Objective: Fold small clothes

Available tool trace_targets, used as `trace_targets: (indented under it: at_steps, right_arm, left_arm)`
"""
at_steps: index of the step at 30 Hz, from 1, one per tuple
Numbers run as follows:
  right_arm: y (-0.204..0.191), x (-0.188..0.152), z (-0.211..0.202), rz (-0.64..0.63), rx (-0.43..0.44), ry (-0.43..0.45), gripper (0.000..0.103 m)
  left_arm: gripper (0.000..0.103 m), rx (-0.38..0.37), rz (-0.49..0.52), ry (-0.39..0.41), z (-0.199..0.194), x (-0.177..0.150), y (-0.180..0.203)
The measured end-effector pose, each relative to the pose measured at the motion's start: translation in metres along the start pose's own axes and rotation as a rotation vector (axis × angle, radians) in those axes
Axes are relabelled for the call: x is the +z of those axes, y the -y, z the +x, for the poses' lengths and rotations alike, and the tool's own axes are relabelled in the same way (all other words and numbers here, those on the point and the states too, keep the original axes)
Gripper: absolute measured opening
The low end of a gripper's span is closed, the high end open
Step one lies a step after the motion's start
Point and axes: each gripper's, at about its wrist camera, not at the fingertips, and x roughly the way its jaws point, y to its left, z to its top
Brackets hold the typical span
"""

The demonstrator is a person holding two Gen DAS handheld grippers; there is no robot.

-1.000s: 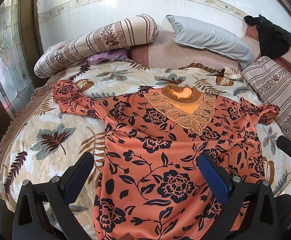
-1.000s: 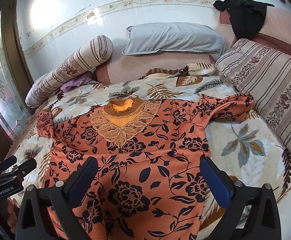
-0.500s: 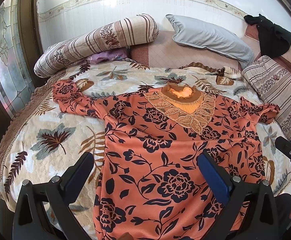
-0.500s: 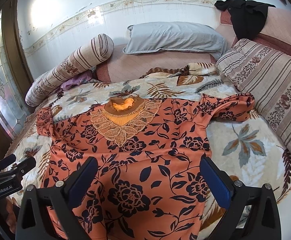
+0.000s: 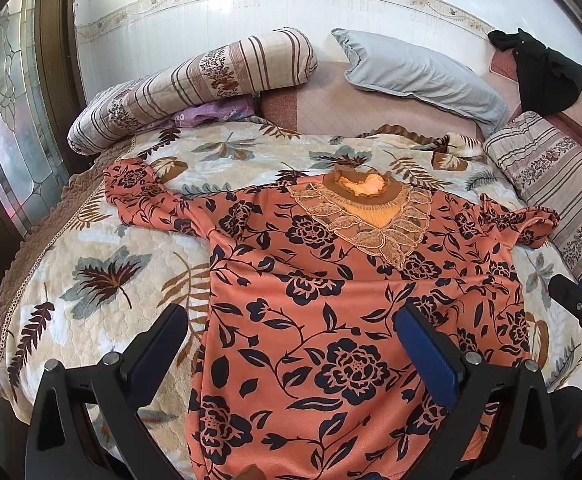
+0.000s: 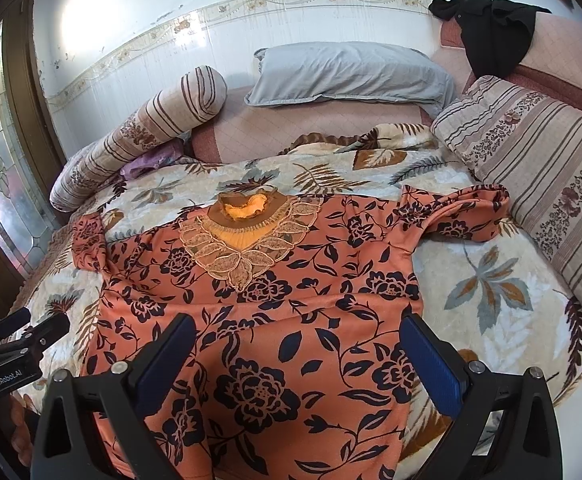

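— Where is the garment?

— The orange floral top (image 5: 331,320) lies face up and spread on the leaf-print quilt (image 5: 103,280) of the bed. Its lace-trimmed collar (image 5: 365,196) points toward the grey pillow (image 5: 415,68), and its hem runs toward me and out of view under my claws.

— And the sleeves?

— One sleeve (image 5: 143,196) stretches away from the collar toward the striped bolster (image 5: 195,84), bunched and twisted at the shoulder. The other sleeve (image 6: 463,216) reaches toward the striped cushion (image 6: 539,172) and is rumpled at its cuff.

— How are your claws?

— My left gripper (image 5: 291,344) is spread wide, pinching nothing. One blue finger (image 5: 159,348) hangs over the quilt just beside the top's edge; the other finger (image 5: 427,344) hangs over the fabric. My right gripper (image 6: 295,356) is spread just as wide and also empty, with both of its fingers over the top, the outer one (image 6: 431,360) near the side seam. Whether any finger touches the cloth, I cannot tell.

— Anything else near the collar's end of the bed?

— A purple cloth (image 5: 211,114) is tucked under the bolster, and a black garment (image 6: 491,28) is draped beyond the striped cushion.
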Motion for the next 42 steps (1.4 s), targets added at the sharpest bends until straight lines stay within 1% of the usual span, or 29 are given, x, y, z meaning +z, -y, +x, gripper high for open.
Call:
trace_targets:
  at_steps: [38,40,42]
  right_arm:
    - [0.0,-0.002,-0.002,-0.001,-0.003,0.002,0.103]
    - [0.0,-0.002,-0.003,-0.007,-0.004,0.001,0.103]
    - [0.008,-0.002,-0.004,-0.003,0.019,-0.021,0.103]
  left_arm:
    - [0.103,-0.007,-0.003,0.004,-0.003,0.0,0.0]
    - [0.103,-0.019,-0.012,-0.005,-0.002,-0.001,-0.003]
    - [0.103,-0.059,-0.027,-0.026,0.0,-0.007,-0.013]
